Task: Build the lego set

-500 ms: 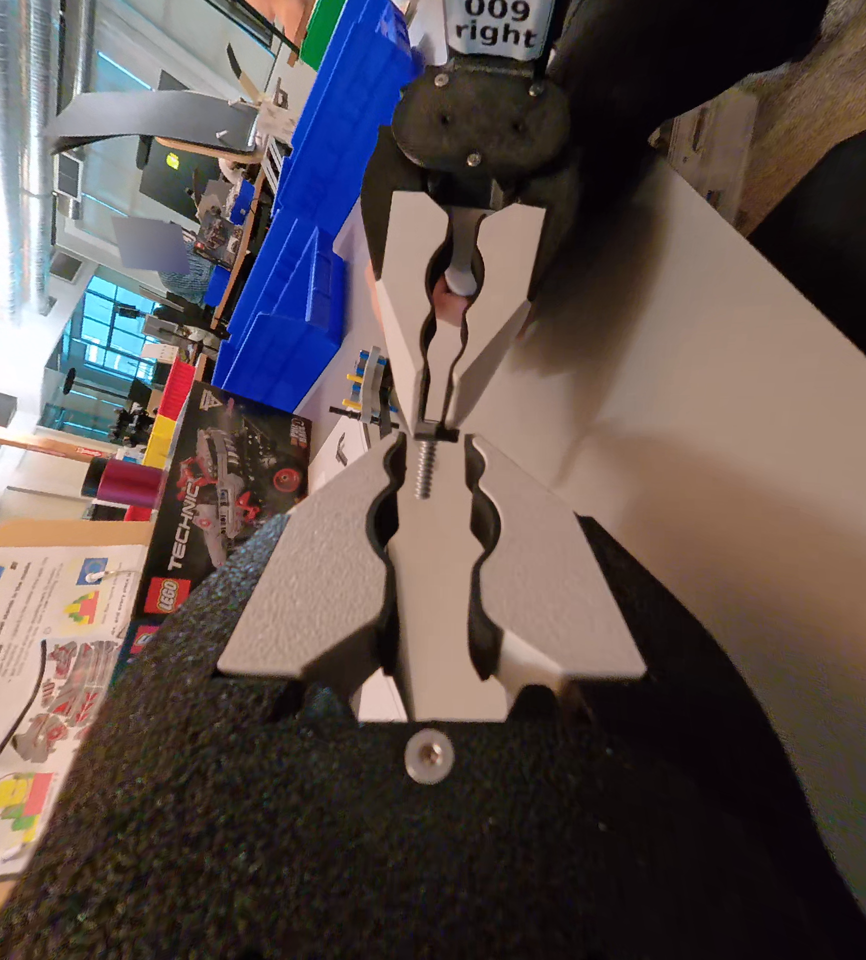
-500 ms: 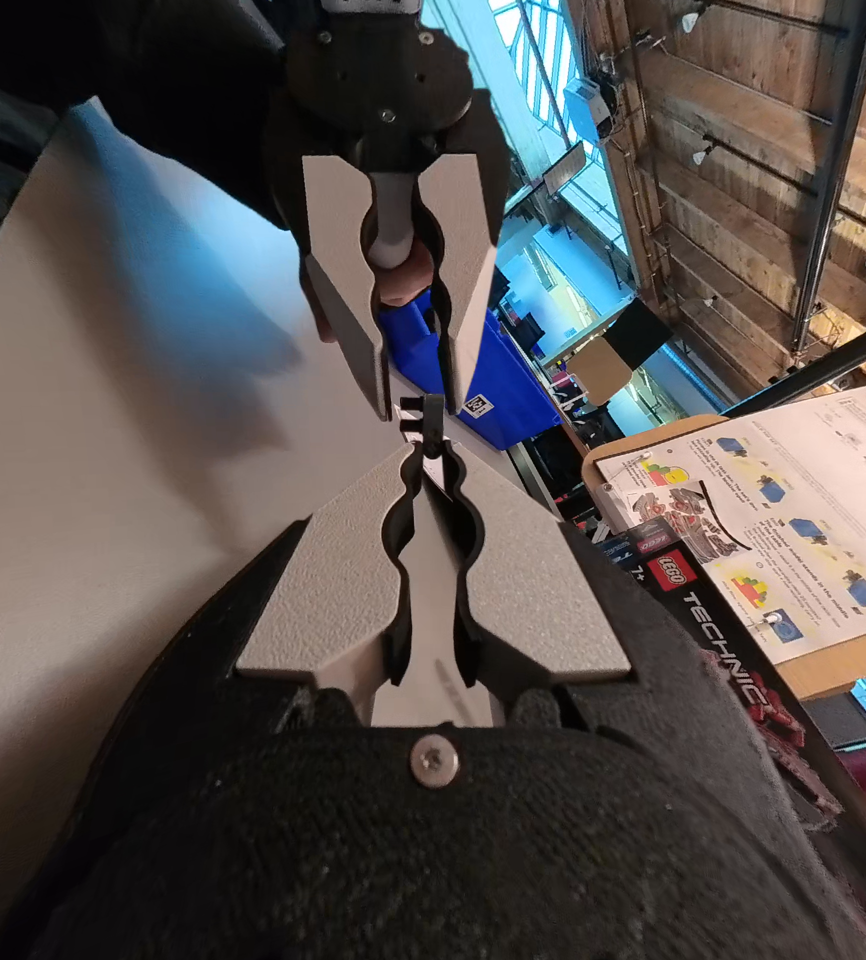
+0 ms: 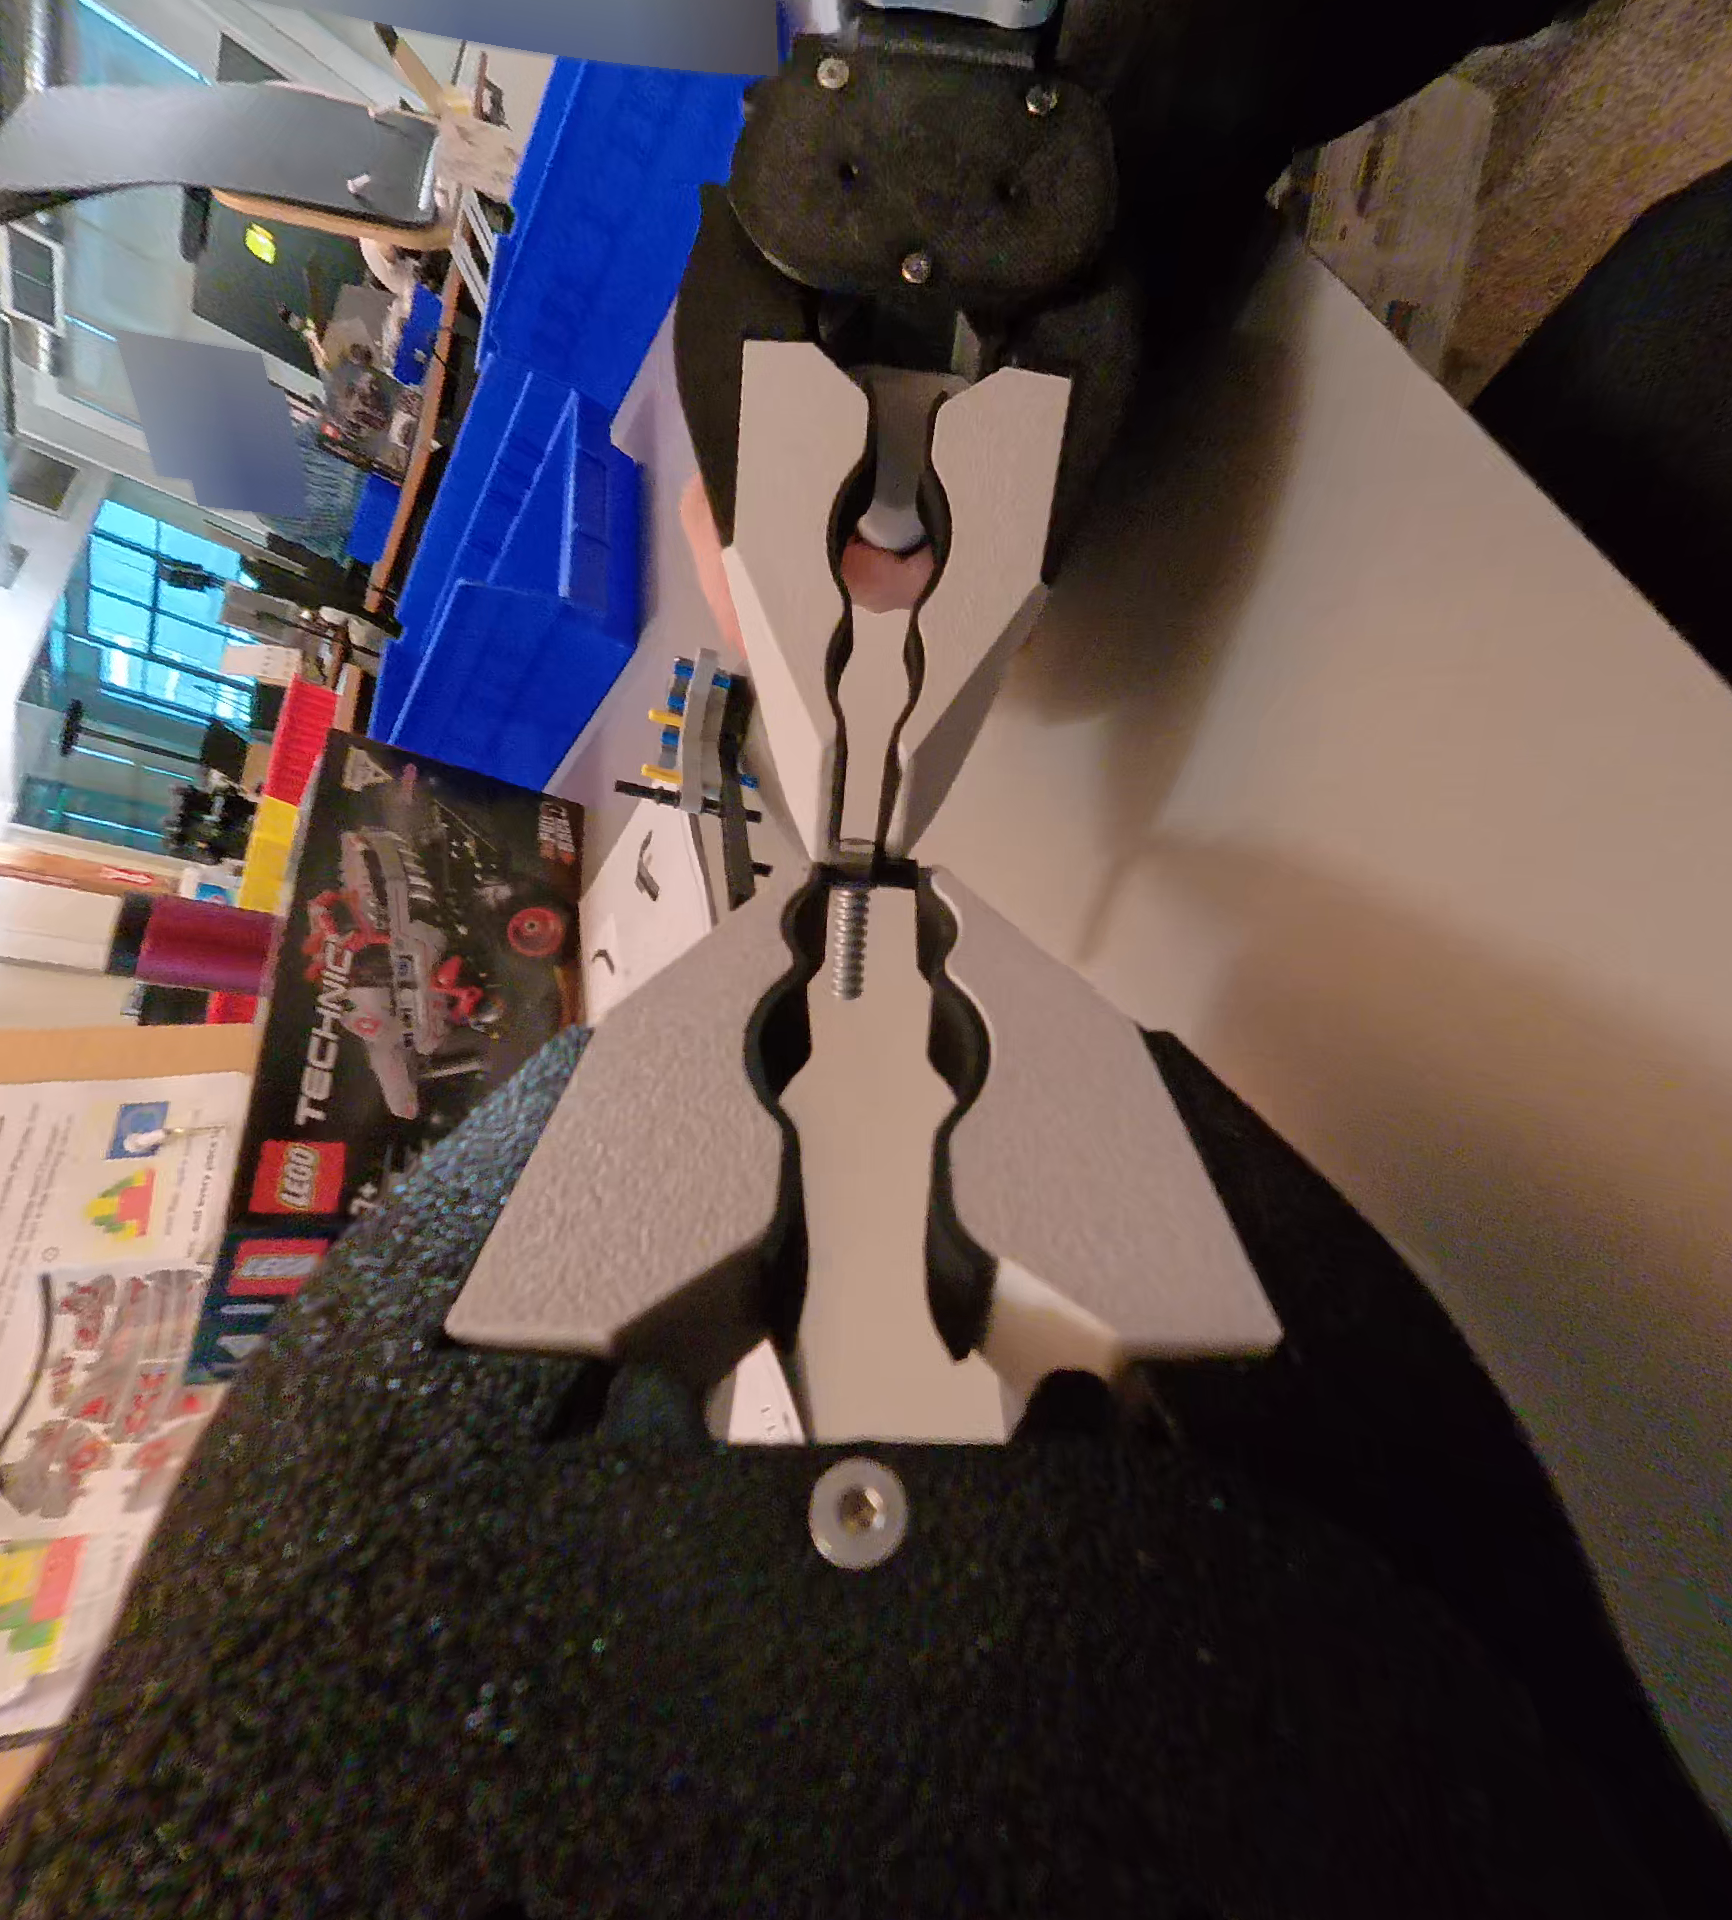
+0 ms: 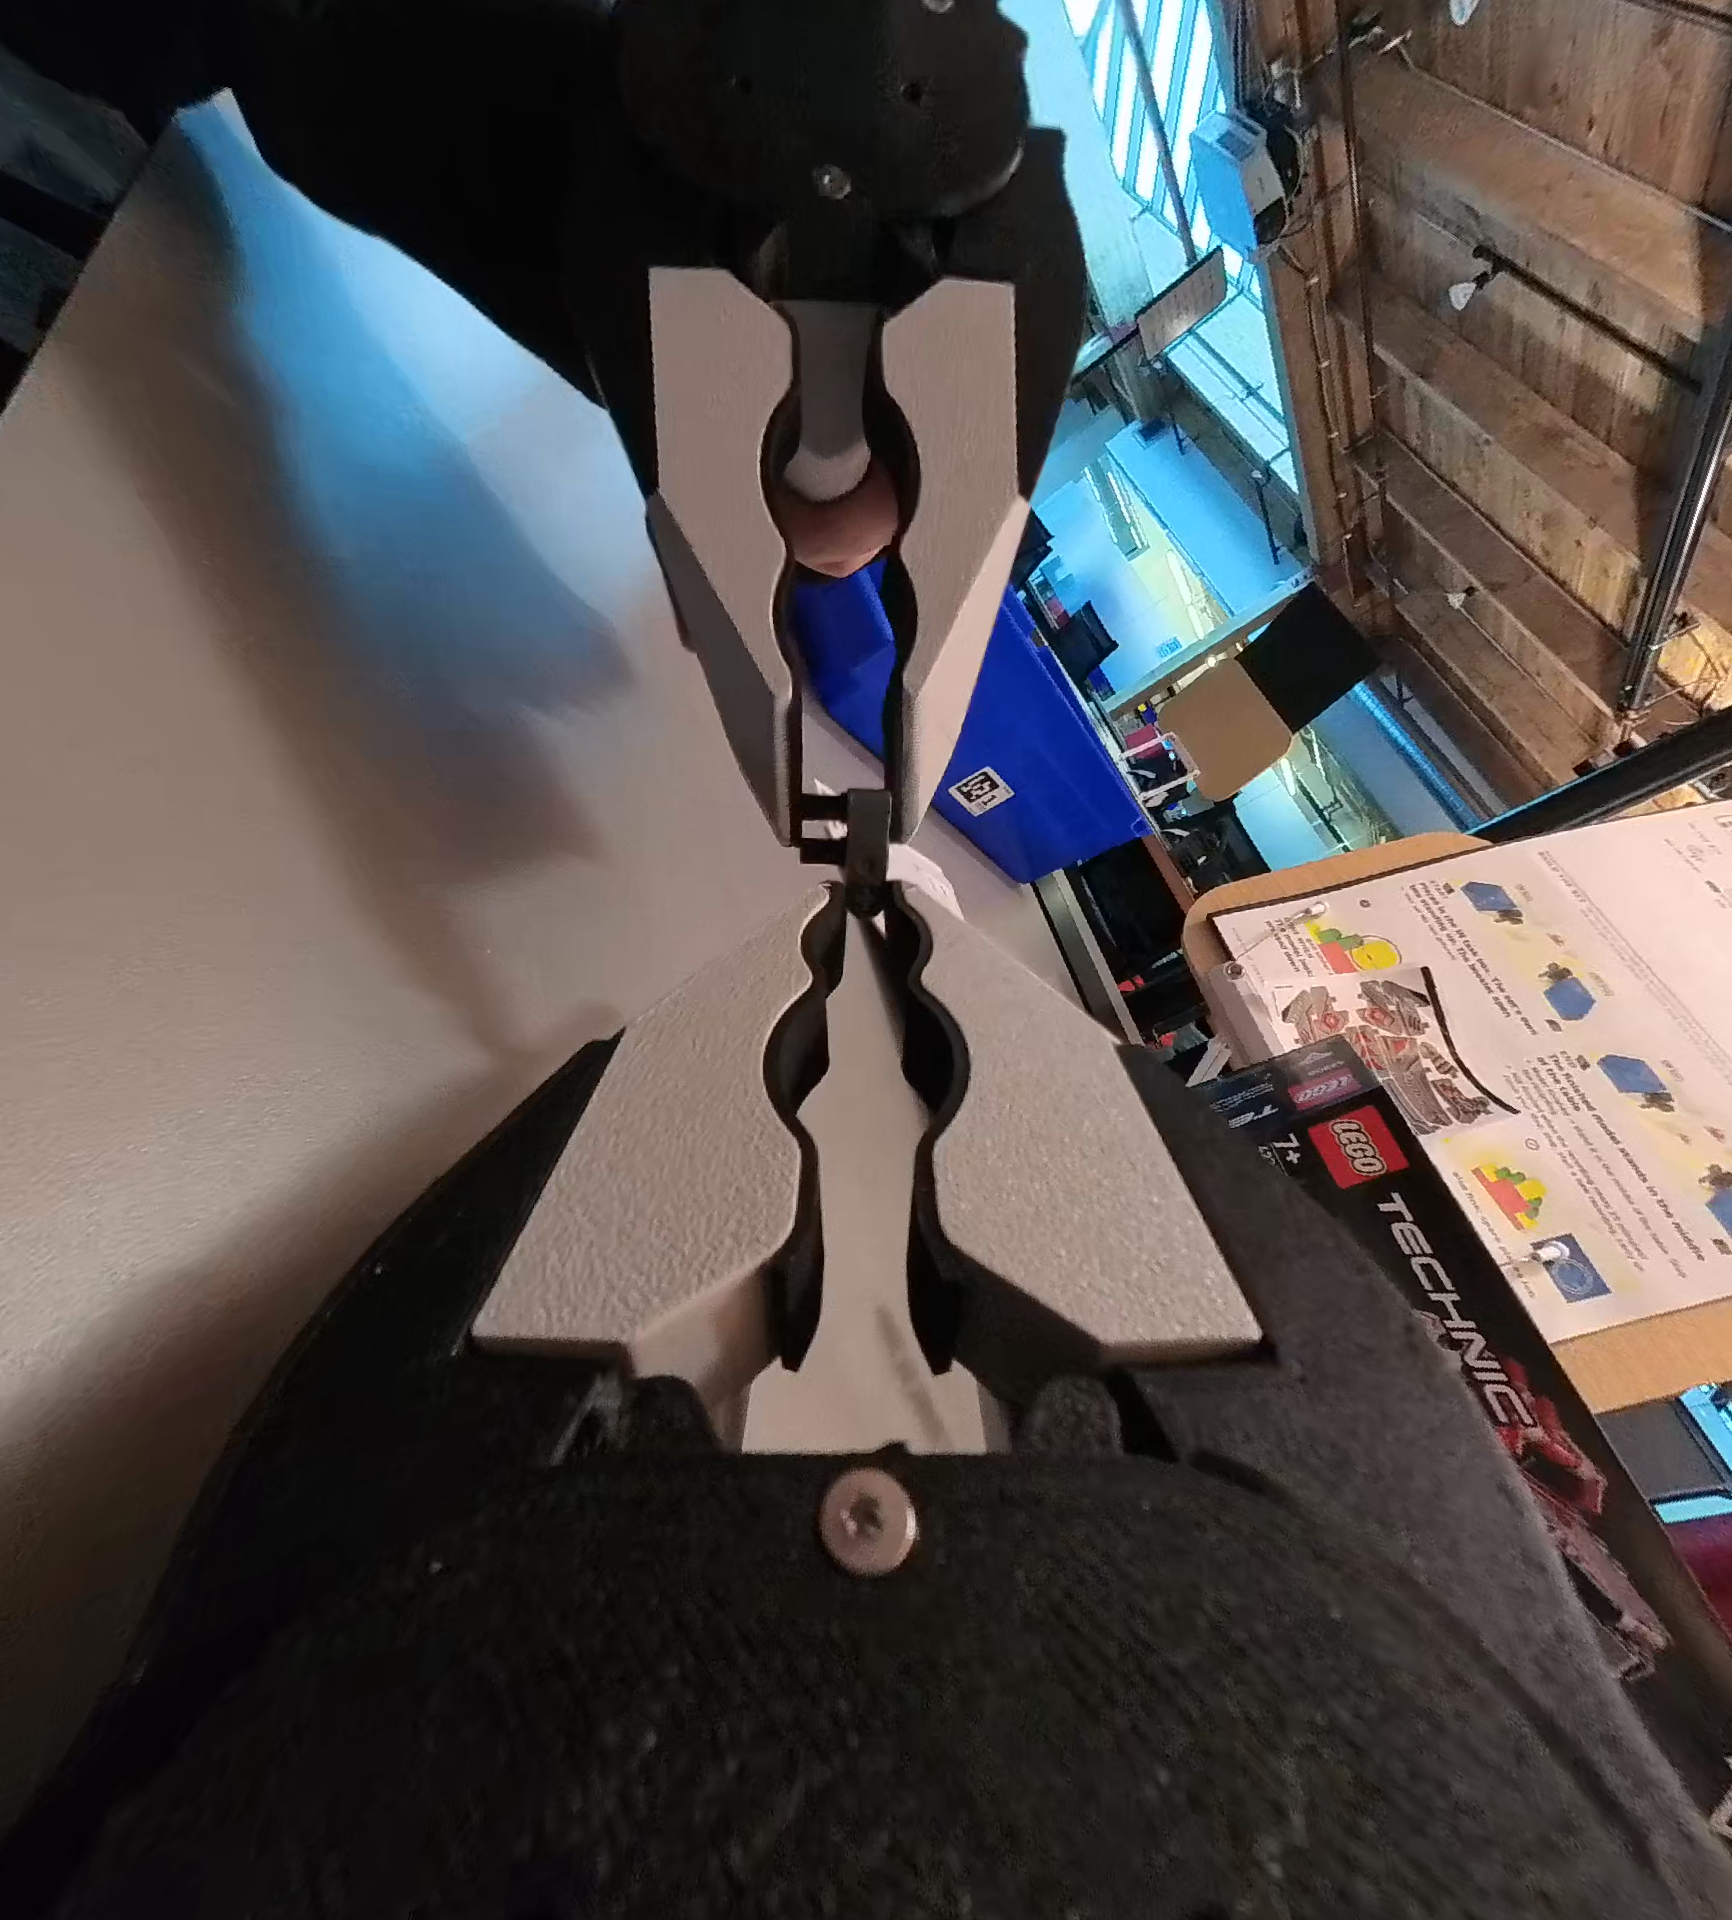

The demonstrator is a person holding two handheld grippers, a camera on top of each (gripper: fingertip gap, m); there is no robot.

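My two grippers meet tip to tip above the white table (image 3: 1413, 935). My left gripper (image 3: 867, 883) is shut on a small black lego piece (image 3: 872, 869) with a silver coil spring (image 3: 847, 940) running back between its fingers. My right gripper (image 4: 860, 899) is shut on a narrow black lego piece (image 4: 868, 836). The right gripper (image 3: 862, 831) faces me in the left wrist view. The left gripper (image 4: 846, 821) faces me in the right wrist view. The two black pieces touch at the tips; how they join is hidden.
A partly built grey assembly with blue and yellow pins (image 3: 701, 727) stands on the table behind the grippers. A lego box (image 3: 426, 966) (image 4: 1413, 1195), an instruction sheet on a board (image 3: 62, 1299) (image 4: 1620, 1039) and blue bins (image 3: 550, 468) (image 4: 997, 727) line one side. My left and right fingertips are right by each other.
Both grippers stay tip to tip and shut on their pieces. The facing gripper looks slightly nearer and a little tilted in each view.
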